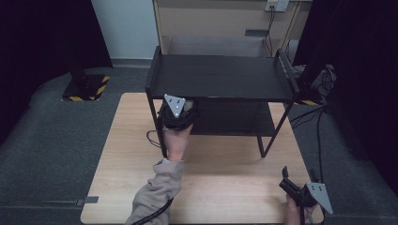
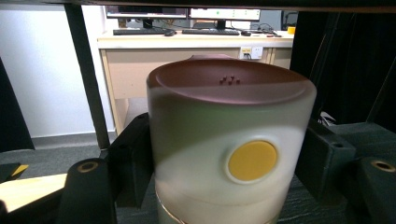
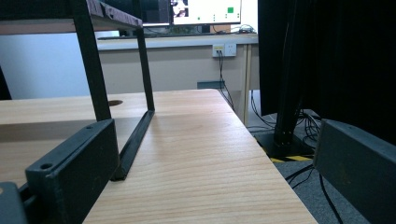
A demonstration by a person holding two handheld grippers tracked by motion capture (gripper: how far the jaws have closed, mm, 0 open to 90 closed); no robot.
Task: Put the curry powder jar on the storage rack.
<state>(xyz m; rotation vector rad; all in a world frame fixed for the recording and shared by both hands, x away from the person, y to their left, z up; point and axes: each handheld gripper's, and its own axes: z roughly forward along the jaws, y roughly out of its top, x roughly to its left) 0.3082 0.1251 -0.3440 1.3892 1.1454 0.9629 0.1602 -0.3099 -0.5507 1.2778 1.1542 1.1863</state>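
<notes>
From the high view we see the left hand-held gripper pushed in at the front left corner of the black shelf rack that stands on the wooden counter, its tip tucked under the rack's top board, so what it carries is hidden there. The left gripper view fills that gap: a white cylindrical container with a recessed brown top and a round yellow spot on its side sits upright between the two black jaws, which stand against its flanks, pinching it; its foot is out of frame, so we cannot tell what it rests on. The top board's underside runs just above it. The right hand-held gripper lies low at the counter's near right corner, well apart from the rack. The right gripper view shows its jaws spread wide with bare wood between them, and a side-on look at the rack's legs and floor rail.
</notes>
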